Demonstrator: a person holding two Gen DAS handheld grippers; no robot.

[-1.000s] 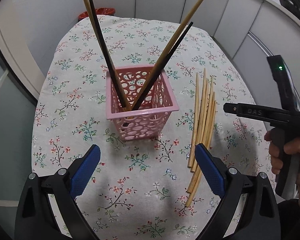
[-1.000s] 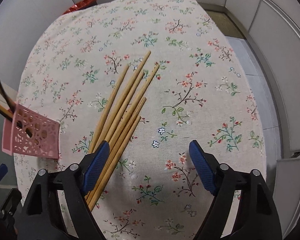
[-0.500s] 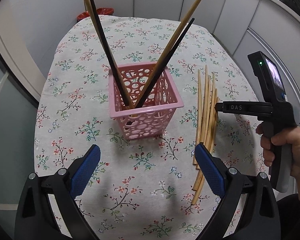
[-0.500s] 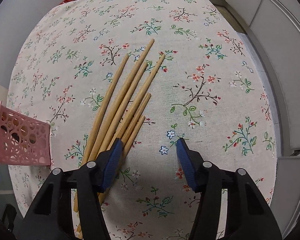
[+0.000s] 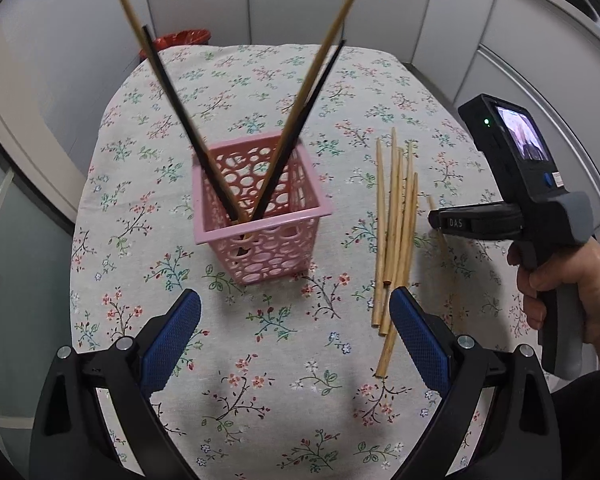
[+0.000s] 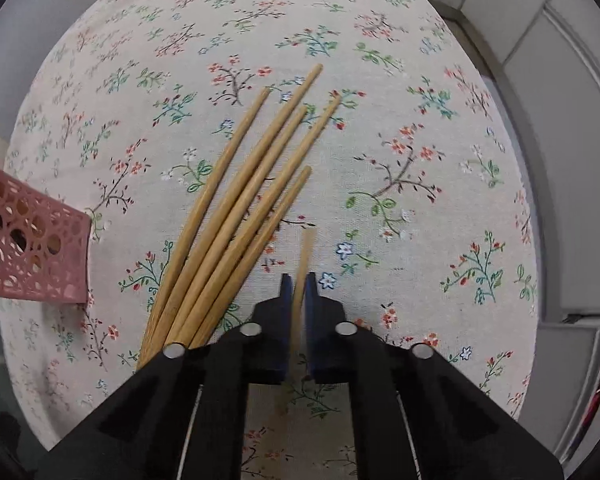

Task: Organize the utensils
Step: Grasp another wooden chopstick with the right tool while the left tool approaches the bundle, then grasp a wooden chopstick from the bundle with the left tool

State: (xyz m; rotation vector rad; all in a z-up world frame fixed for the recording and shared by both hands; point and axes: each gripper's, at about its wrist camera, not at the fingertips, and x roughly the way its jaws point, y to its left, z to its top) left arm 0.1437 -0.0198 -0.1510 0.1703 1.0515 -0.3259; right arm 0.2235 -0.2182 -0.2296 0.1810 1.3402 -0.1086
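Five pale wooden chopsticks (image 6: 236, 216) lie in a loose fan on the floral tablecloth (image 6: 420, 152), their near ends bunched together and their far tips spread apart; they are plain, round and light tan, with blunt ends. A sixth chopstick (image 6: 302, 276) of the same wood is pinched between the blue pads of the right gripper (image 6: 299, 292), whose jaws are closed tight on it; its tip juts forward past the pads, blurred, and it sits just beside the fan, apart from the others. To the left of the fan stands a pink basket (image 5: 260, 216), square, with round holes in its walls, upright on the cloth. Four chopsticks lean out of it in a V: two tan ones (image 5: 324, 52) and two black ones (image 5: 172, 92), one of each colour to each side. The left gripper (image 5: 296, 332) hangs over the cloth in front of the basket with its jaws spread wide and nothing between them. A hand (image 5: 560, 288) grasps the handle of the right gripper.
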